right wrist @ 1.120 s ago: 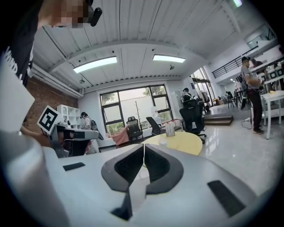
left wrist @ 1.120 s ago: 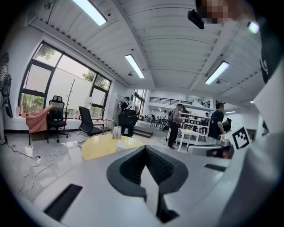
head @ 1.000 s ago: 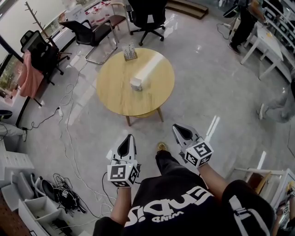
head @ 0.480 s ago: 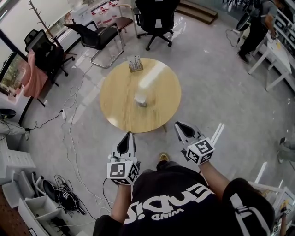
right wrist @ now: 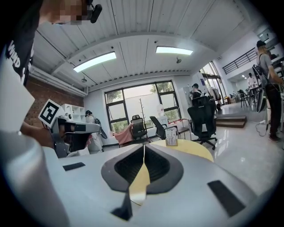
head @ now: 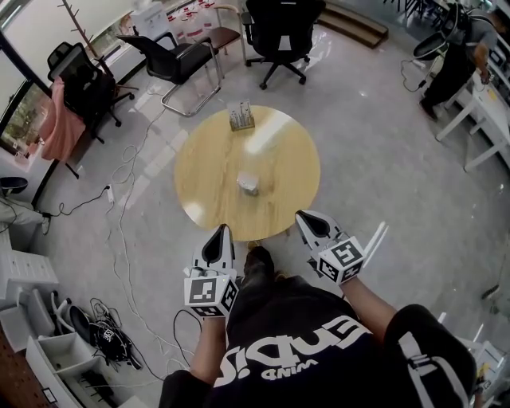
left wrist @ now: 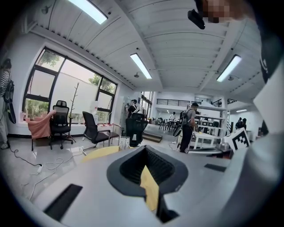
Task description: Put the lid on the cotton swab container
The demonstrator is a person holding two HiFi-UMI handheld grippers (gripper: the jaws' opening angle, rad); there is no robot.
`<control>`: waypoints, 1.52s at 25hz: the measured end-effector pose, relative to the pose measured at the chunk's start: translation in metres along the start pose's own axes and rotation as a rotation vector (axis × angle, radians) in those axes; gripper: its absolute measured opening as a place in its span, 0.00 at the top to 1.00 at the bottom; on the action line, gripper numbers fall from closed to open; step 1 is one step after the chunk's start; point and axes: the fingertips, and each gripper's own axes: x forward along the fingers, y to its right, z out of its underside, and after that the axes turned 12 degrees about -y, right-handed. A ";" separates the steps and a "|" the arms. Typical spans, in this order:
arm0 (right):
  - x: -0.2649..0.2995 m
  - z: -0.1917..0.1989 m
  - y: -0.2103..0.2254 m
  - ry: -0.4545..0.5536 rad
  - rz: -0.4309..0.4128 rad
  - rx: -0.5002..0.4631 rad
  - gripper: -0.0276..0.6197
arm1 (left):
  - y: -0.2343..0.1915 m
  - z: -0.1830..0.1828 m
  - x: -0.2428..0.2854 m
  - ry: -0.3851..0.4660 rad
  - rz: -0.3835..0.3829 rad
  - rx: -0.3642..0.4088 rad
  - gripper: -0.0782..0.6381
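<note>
A round wooden table (head: pixel 207 171) stands ahead of me. Near its middle lies a small whitish object (head: pixel 248 182), too small to make out further. At its far edge a clear upright container (head: pixel 240 116) holds pale sticks. Both grippers hang just short of the near edge and touch nothing. My left gripper (head: pixel 219 233) is shut and empty. The right gripper (head: pixel 304 217) is shut and empty too. In the left gripper view the upright container (left wrist: pixel 124 142) shows beyond the shut jaws (left wrist: pixel 144 148). The right gripper view has it (right wrist: pixel 171 136) past the table top (right wrist: pixel 191 148).
Black office chairs (head: pixel 281 24) stand behind the table, and another (head: pixel 170 60) at its left. Cables (head: pixel 119 207) trail over the floor at the left. White bins and a cable heap (head: pixel 100 339) lie at lower left. A person (head: pixel 454 56) stands by white desks at upper right.
The table has come nearer: its near edge now lies just ahead of both gripper tips. Both grippers keep the same pose and stay shut.
</note>
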 end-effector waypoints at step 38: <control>0.170 0.037 0.046 -0.221 -0.071 -0.101 0.51 | -0.050 -0.029 0.127 -0.066 0.083 0.024 0.88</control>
